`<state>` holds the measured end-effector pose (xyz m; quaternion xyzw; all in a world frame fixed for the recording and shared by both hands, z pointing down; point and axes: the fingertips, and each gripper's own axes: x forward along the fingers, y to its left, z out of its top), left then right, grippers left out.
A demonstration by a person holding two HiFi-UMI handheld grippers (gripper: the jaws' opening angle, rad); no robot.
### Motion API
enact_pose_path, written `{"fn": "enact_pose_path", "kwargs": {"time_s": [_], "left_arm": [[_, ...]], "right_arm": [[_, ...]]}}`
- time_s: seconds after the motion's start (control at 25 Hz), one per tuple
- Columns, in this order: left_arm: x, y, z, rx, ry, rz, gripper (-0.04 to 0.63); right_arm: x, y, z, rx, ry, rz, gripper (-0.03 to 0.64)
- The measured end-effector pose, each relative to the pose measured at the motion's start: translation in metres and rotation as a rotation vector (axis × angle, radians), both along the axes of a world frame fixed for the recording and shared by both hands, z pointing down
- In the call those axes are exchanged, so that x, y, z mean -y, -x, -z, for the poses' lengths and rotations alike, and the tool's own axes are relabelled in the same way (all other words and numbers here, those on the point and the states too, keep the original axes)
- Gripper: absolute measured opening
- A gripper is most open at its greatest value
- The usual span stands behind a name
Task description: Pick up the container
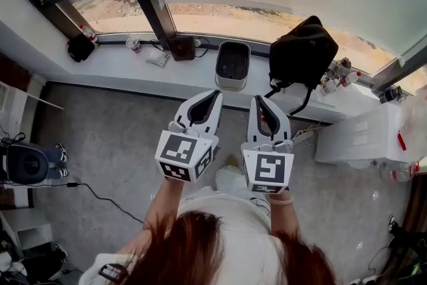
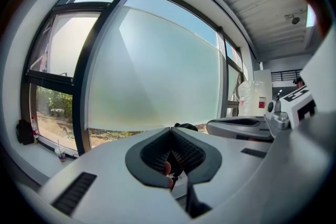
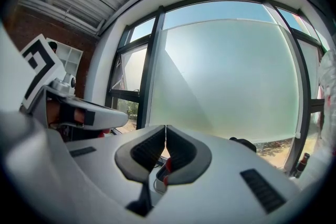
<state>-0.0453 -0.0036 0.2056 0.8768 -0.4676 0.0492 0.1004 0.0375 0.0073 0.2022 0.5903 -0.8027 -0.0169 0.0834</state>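
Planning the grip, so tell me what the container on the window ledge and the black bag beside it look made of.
Container: likely rigid plastic, pale smooth matte walls, rounded moulded corners, dark inside. Bag: probably woven fabric, dull black, slumped, with hanging straps.

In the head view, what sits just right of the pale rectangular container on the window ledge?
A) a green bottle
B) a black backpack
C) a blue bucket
B: the black fabric backpack rests on the white ledge beside the pale rectangular container.

Bare floor (image 1: pixel 120 143) up to the sill (image 1: pixel 120 68) — black bag (image 1: pixel 303 53) close right of the container (image 1: pixel 231 82), dark box (image 1: pixel 181 47) left
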Motion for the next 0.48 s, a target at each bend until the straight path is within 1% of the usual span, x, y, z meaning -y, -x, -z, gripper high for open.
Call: {"fn": "enact_pose_path", "kwargs": {"time_s": [0.28, 0.48], "left_arm": [[0.043, -0.014, -0.02, 0.016, 0.013, 0.021, 0.014], [0.064, -0.004, -0.042, 0.027, 0.038, 0.059, 0.014]], "right_arm": [[0.047, -0.019, -0.019, -0.014, 0.009, 0.022, 0.023], [0.072, -0.021, -0.038, -0.039, 0.032, 0.044, 0.022]]}}
